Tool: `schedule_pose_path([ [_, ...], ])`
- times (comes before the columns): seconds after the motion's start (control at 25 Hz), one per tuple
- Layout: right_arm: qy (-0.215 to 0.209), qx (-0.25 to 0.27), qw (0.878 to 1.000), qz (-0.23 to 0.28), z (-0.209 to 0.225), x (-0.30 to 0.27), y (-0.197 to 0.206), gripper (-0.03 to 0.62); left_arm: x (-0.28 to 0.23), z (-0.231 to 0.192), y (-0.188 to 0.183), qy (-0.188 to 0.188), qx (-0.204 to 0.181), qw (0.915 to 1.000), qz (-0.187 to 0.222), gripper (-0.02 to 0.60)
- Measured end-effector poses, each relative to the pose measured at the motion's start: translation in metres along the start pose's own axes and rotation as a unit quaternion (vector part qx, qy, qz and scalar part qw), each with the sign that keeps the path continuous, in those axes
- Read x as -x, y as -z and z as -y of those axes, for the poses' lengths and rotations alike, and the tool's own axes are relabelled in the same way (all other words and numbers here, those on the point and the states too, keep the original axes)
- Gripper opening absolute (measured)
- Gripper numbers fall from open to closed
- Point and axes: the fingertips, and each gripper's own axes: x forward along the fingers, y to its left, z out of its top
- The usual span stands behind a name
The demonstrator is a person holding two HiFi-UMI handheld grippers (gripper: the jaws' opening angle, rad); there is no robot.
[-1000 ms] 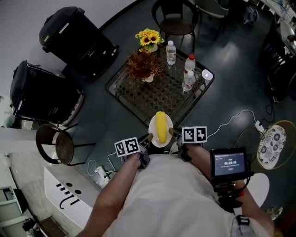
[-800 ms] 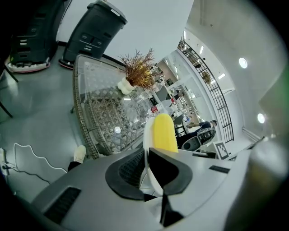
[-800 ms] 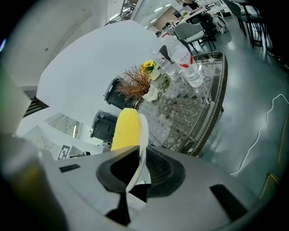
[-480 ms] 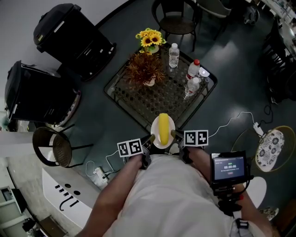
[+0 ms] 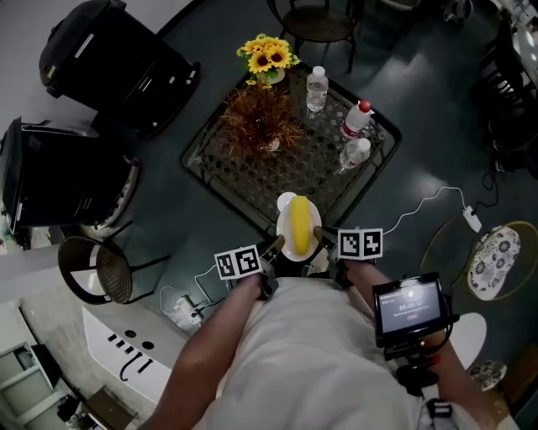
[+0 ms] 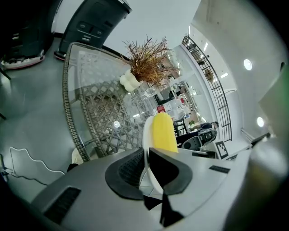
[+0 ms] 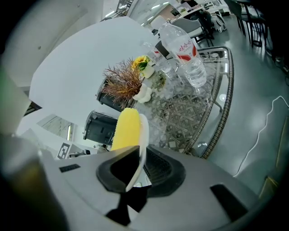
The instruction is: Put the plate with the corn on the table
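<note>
A white plate (image 5: pixel 310 232) carries a yellow corn cob (image 5: pixel 298 225) and hangs in the air just over the near corner of the glass-topped wicker table (image 5: pixel 252 180). My left gripper (image 5: pixel 276 246) is shut on the plate's left rim, and my right gripper (image 5: pixel 319 236) is shut on its right rim. In the left gripper view the plate's edge (image 6: pixel 146 135) runs between the jaws with the corn (image 6: pixel 163 131) behind it. The right gripper view shows the plate (image 7: pixel 142 140) and the corn (image 7: pixel 127 128) the same way.
On the table stand a dried brown plant (image 5: pixel 262 117), a sunflower pot (image 5: pixel 268 57) and three water bottles (image 5: pixel 356 154). Dark chairs (image 5: pixel 318 18) and black bins (image 5: pixel 109 63) ring the table. A white cable (image 5: pixel 424 206) lies on the floor to the right.
The plate with the corn has moved forward with both grippers, from short of the table to just over its near corner. Both grips are unchanged.
</note>
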Motion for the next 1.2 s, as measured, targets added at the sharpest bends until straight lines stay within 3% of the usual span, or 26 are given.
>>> schedule_pose_path([
  [0.72,0.017,0.006,1.0,0.001,0.022,-0.051,-0.042,0.05,-0.035,-0.037,-0.046,-0.012,0.002,0.9999,-0.001,0.035],
  [1.2,0.024,-0.002,1.0,0.003,0.04,-0.06,-0.045,0.051,-0.053,-0.045,-0.049,-0.016,-0.005,0.9998,-0.013,0.035],
])
